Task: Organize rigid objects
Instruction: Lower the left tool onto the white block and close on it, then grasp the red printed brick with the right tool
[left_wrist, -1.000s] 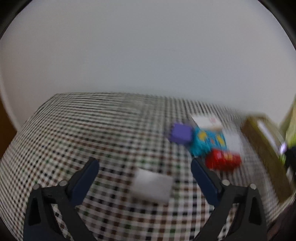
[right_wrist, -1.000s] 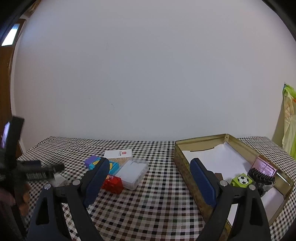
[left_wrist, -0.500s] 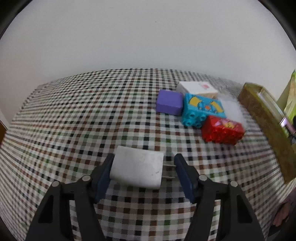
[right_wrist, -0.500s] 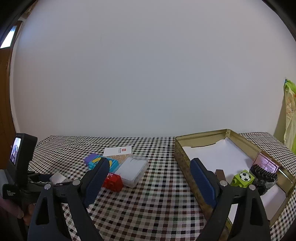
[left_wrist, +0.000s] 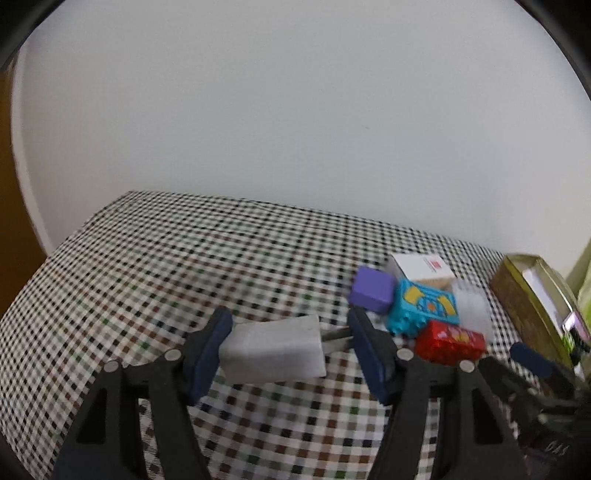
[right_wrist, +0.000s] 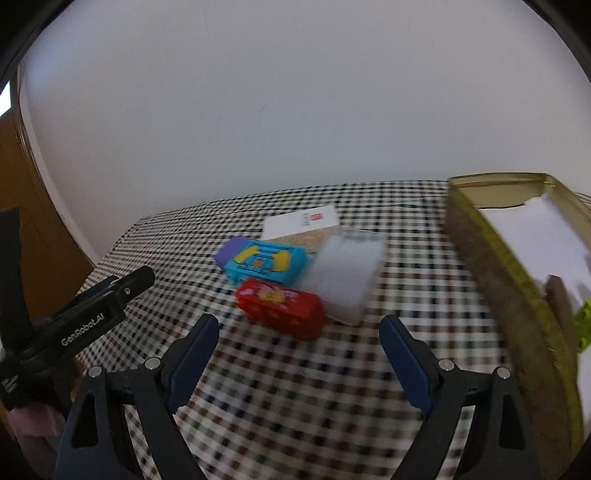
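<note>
My left gripper (left_wrist: 290, 334) is shut on a white plug adapter (left_wrist: 273, 347) and holds it above the checked tablecloth; its metal prongs touch the right finger. A purple block (left_wrist: 371, 290), a blue toy brick (left_wrist: 424, 308), a red toy brick (left_wrist: 448, 341), a white card box (left_wrist: 421, 266) and a clear plastic case (left_wrist: 471, 304) lie in a cluster to its right. My right gripper (right_wrist: 299, 343) is open and empty, just in front of the red toy brick (right_wrist: 282, 304). The blue toy brick (right_wrist: 266, 264) and the clear plastic case (right_wrist: 345, 275) lie behind it.
A gold tin box (right_wrist: 513, 280) lined with white paper stands at the right, with a green object (right_wrist: 585, 325) inside; it also shows in the left wrist view (left_wrist: 528, 291). The left tool's body (right_wrist: 74, 325) is at the left. A white wall is behind the table.
My left gripper has closed on the white plug adapter and lifted it off the cloth. My right gripper has moved left and forward toward the red toy brick.
</note>
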